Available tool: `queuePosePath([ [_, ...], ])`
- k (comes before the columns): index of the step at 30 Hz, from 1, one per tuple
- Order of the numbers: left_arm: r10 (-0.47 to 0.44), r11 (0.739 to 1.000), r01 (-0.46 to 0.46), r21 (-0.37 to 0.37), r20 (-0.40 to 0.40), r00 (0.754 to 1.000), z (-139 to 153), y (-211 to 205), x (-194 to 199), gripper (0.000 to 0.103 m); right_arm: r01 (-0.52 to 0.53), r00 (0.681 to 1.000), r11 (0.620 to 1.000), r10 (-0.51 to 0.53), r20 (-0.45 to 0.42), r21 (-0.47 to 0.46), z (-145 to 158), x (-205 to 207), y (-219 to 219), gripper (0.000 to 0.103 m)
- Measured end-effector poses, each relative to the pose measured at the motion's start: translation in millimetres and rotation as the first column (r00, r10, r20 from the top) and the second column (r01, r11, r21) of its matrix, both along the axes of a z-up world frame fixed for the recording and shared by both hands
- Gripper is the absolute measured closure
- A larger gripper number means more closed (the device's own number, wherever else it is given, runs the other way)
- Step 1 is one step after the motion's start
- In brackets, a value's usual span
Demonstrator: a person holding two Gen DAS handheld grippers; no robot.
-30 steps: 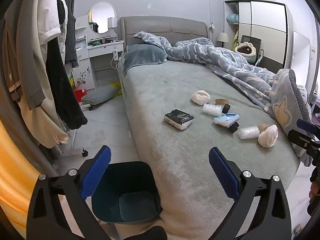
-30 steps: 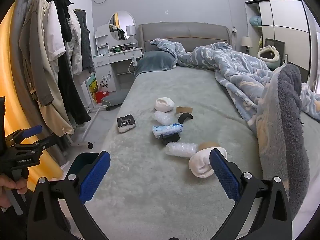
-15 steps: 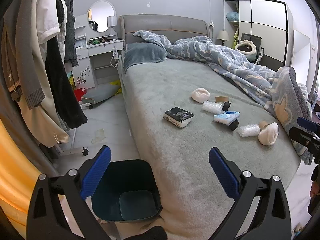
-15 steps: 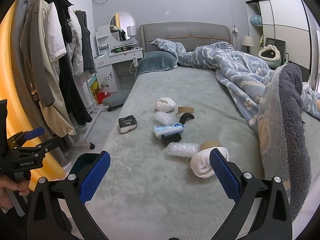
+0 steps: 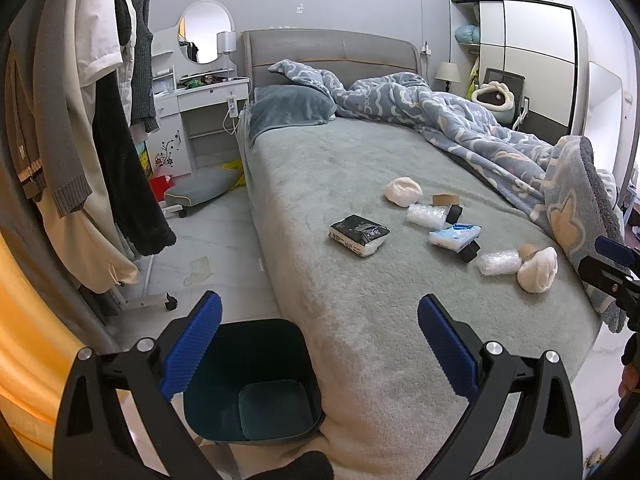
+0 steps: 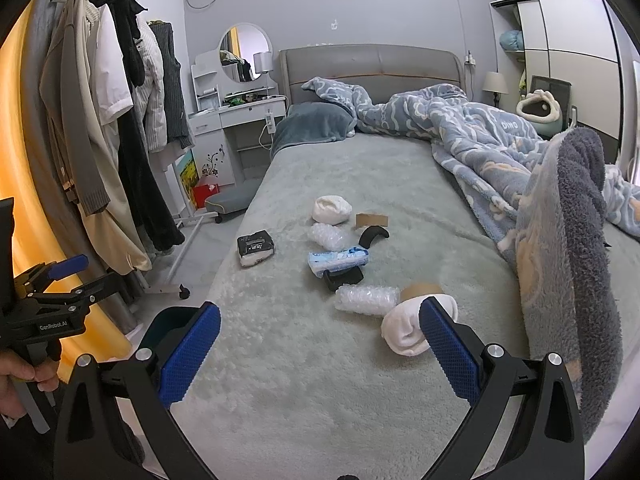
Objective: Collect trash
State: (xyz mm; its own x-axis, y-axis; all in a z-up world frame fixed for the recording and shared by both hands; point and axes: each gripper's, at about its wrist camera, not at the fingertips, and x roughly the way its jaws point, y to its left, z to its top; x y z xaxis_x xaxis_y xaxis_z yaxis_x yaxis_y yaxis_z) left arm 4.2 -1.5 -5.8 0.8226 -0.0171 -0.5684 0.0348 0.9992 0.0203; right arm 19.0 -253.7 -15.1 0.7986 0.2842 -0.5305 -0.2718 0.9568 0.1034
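Both tools held over the foot of the bed, nothing between the fingers of either; left gripper has its blue pads spread wide, hanging above the dark teal bin, which stands on the pale floor tight against the bed's near corner and looks empty inside; right gripper equally wide apart, held low over the grey fleece cover, its right pad overlapping a rolled white sock in that view, though whether it touches I cannot tell; the litter lies in a loose line across the middle of the cover, well ahead of both tools: a black-and-white tissue pack off by itself toward the left edge, a second white bundle farthest up, a scrap of brown cardboard just beside it, a wad of bubble wrap, a curved black piece, a light blue wipes pack resting on a small black block, another roll of bubble wrap touching a brown tape core next to the sock; crumpled blue quilt heaped along the right side; coats on a rack to the left; a hand grips the left tool's handle at the edge of the right wrist view
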Motion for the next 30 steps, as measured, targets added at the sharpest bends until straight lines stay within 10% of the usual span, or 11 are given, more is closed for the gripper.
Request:
queuePosePath([
  [30,0.012,1.000,-0.012,-0.003,-0.011,1.000,-3.0,-0.9,-2.7,0.003,-0.001,1.000,1.000,0.001,0.001,-0.002,1.2,-0.5,0.5,0.003],
])
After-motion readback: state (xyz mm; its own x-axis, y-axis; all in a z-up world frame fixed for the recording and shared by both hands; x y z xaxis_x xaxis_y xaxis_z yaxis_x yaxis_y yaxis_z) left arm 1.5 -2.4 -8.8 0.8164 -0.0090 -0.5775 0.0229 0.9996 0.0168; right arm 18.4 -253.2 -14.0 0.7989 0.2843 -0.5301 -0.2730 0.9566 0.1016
